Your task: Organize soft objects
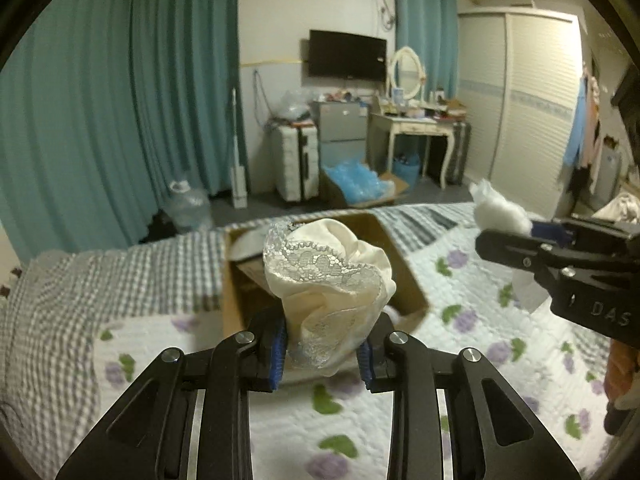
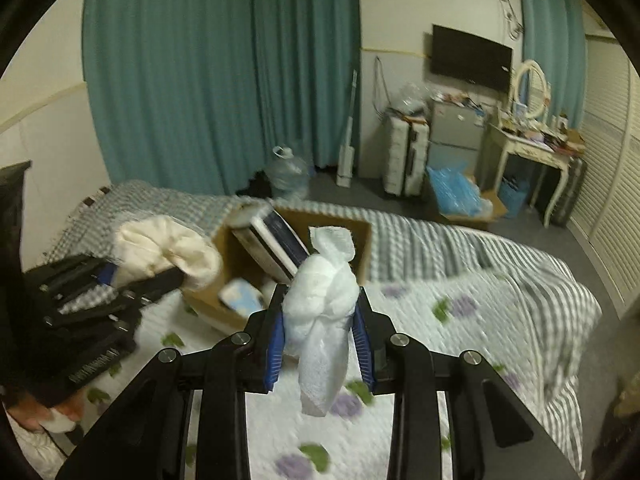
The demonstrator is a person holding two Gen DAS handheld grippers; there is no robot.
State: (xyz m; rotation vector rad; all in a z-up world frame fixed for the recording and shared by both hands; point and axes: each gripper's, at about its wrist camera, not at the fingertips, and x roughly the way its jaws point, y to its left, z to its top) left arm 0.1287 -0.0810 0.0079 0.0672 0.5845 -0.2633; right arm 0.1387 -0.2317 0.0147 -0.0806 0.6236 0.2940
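My left gripper (image 1: pixel 322 354) is shut on a cream lace-trimmed cloth (image 1: pixel 328 280) and holds it above the bed, in front of an open cardboard box (image 1: pixel 404 276). My right gripper (image 2: pixel 320 344) is shut on a white fluffy cloth (image 2: pixel 324 304), raised over the bed near the same cardboard box (image 2: pixel 360 240). In the left wrist view the right gripper (image 1: pixel 504 240) comes in from the right with the white cloth (image 1: pixel 496 208). In the right wrist view the left gripper (image 2: pixel 132 280) is at the left with the cream cloth (image 2: pixel 168 248).
The box holds a book-like item (image 2: pixel 276 244) and a small white and blue pack (image 2: pixel 240 296). It sits on a bed with a floral quilt (image 1: pixel 480 320) and a grey checked blanket (image 1: pixel 100 280). Beyond the bed are a water jug (image 1: pixel 188 204), a suitcase (image 1: pixel 296 160) and a dressing table (image 1: pixel 416 128).
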